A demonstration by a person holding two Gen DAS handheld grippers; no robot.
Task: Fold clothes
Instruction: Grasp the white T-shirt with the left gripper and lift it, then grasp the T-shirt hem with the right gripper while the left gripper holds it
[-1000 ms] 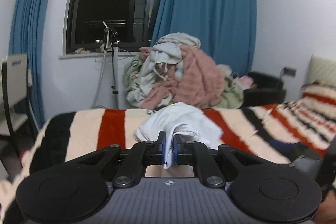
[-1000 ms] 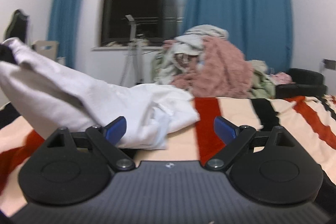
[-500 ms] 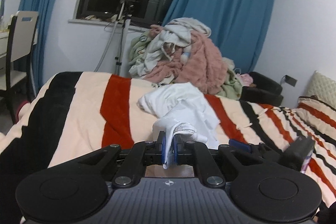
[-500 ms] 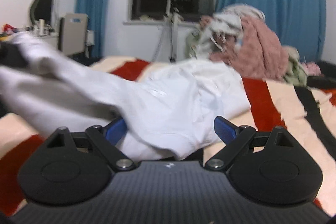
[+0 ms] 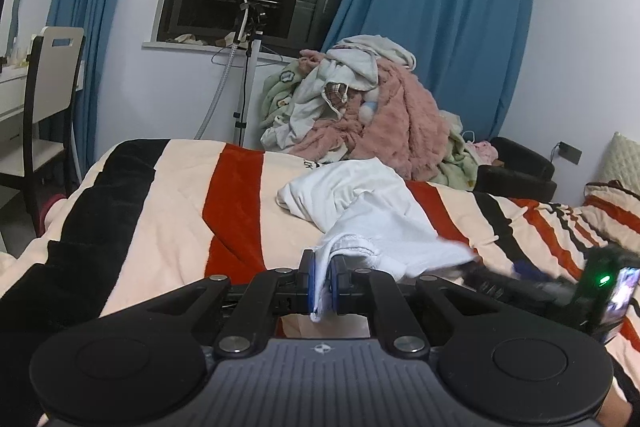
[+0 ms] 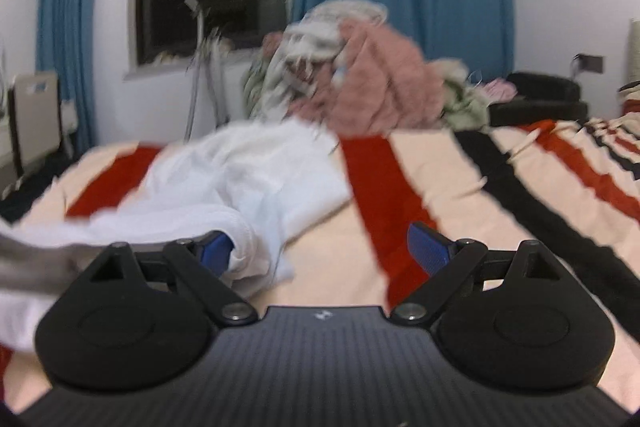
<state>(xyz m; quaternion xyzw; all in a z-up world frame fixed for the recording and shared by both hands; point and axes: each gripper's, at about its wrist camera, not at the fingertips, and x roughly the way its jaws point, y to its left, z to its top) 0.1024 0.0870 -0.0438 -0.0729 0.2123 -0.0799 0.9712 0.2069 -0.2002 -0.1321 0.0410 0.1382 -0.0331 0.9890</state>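
Observation:
A white garment (image 5: 360, 203) lies crumpled on the striped bed blanket (image 5: 168, 211). My left gripper (image 5: 324, 281) is shut on a hem of the white garment, near its front edge. In the right wrist view the same garment (image 6: 248, 179) lies left of centre, blurred by motion. My right gripper (image 6: 318, 249) is open, its left pad touching a fold of the garment, with nothing held between the pads. The right gripper also shows at the right edge of the left wrist view (image 5: 560, 287).
A tall pile of clothes (image 5: 372, 107) with a pink fleece sits at the far end of the bed. A stand (image 5: 246, 67) and a chair (image 5: 48, 99) are at the left. A black seat (image 5: 516, 171) is at the right. Blue curtains flank a dark window.
Both grippers have moved and turned over the bed. The garment has been drawn nearer and lower in the left view. The right gripper has shifted right, so the garment sits more to its left.

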